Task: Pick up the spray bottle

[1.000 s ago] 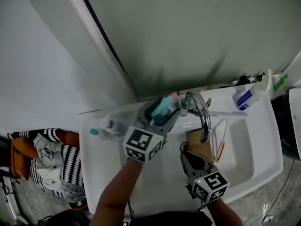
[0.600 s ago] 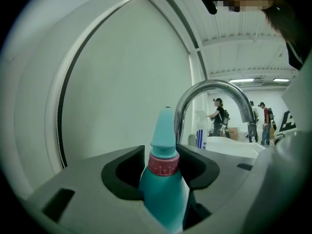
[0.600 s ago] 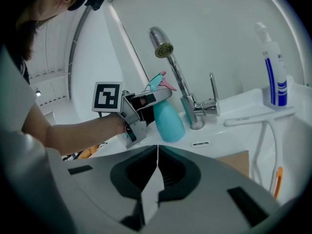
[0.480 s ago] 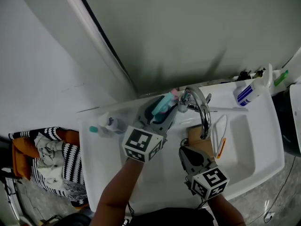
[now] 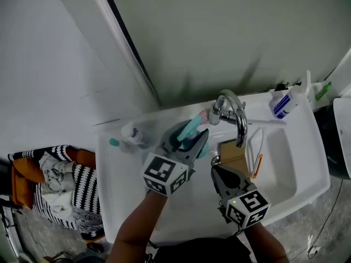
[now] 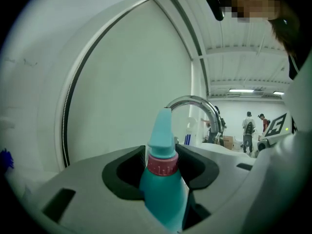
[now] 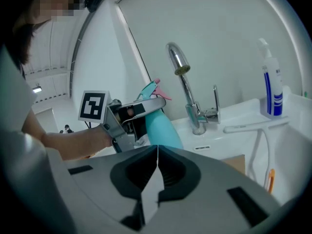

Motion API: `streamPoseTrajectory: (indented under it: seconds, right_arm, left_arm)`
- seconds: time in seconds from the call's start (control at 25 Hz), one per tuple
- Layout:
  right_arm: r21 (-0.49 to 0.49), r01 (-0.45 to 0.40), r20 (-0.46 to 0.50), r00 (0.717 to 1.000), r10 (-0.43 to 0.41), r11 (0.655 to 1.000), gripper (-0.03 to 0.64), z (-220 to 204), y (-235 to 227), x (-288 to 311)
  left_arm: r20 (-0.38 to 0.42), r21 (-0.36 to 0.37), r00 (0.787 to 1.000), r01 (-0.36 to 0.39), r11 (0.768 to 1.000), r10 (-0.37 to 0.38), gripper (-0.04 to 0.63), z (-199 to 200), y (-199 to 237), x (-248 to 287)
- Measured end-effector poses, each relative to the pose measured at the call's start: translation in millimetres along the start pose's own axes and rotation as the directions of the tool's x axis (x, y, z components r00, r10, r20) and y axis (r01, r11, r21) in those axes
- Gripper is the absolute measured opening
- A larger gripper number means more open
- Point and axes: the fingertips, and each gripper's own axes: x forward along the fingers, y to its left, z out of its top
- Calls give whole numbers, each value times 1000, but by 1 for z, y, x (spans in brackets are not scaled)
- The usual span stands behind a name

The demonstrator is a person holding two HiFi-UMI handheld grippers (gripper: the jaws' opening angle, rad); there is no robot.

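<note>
The left claw [image 5: 188, 137] has slid back from the tap [image 5: 235, 113] toward the person since a second ago, and its jaws have just been closing. Now they're clenched on the teal spray bottle [image 6: 163, 189], pads pressing in just below the pink collar. The bottle leans in the grip, nozzle aimed toward the tap, over the back left part of the white sink [image 5: 307, 169]. Whether its base is off the ledge, I can't tell. The right claw [image 7: 157, 155] hangs low over the basin, jaws pressed together with nothing between them, just in front of a brown block [image 5: 233, 151]. Over at the far right corner stands a white bottle with blue stripes [image 5: 284, 104].
</note>
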Motion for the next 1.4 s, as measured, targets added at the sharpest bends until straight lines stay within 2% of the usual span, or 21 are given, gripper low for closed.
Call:
streamPoseTrajectory:
  seconds: [0.32,0.6,0.84,1.4]
  right_arm:
    - [-16,21,15,1000,-20,1000,8,0,28,-9]
    - [-30,32,32,999,-31,999,8,-6,56,-19]
    - [-42,39,62,997,-36,998,8,-13,83,-29]
    - [-47,59,86,995,-54,997,6,-29,139,-56]
  left_arm:
    - [8,-4,1000,3,1000,-3,189,5,-11,-43]
    - [16,-88,999,47,995,-46,189,6,-22,-88]
    - [19,-68,999,41,997,-40,189,2,-34,-126]
    - [-79,-17,996,48,999,-49,189,-19,-71,-203]
